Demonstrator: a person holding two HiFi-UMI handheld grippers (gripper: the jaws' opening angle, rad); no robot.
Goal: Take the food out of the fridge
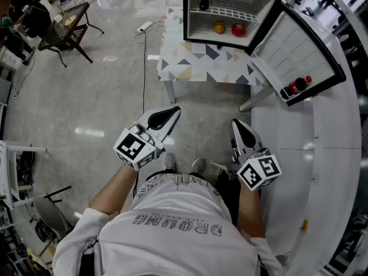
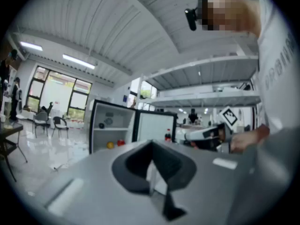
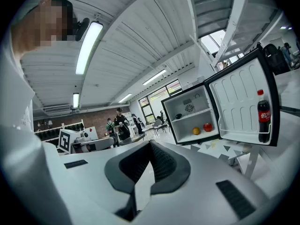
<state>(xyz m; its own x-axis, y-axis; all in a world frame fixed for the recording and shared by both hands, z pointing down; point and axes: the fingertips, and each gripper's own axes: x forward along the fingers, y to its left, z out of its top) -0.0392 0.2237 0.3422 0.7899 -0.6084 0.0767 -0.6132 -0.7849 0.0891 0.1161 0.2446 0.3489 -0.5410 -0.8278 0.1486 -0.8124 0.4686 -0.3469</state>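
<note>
A small black fridge [image 1: 230, 13] stands open on a patterned table [image 1: 201, 62] ahead of me. On its upper shelf lies a dark item [image 1: 204, 3]. On the lower shelf sit an orange fruit [image 1: 219, 26] and a red fruit [image 1: 238, 30]. They also show in the right gripper view, orange fruit [image 3: 196, 131] beside red fruit [image 3: 207, 127]. A cola bottle [image 1: 296, 87] stands in the open door [image 1: 299, 53]. My left gripper [image 1: 170, 115] and right gripper [image 1: 236, 126] hover near my waist, well short of the fridge. Both are shut and hold nothing.
A white curved counter [image 1: 339, 154] runs along the right, next to the fridge door. A black chair [image 1: 66, 30] stands at the far left. A power strip with its cable [image 1: 144, 26] lies on the floor left of the table. Several people [image 3: 117, 123] stand far off.
</note>
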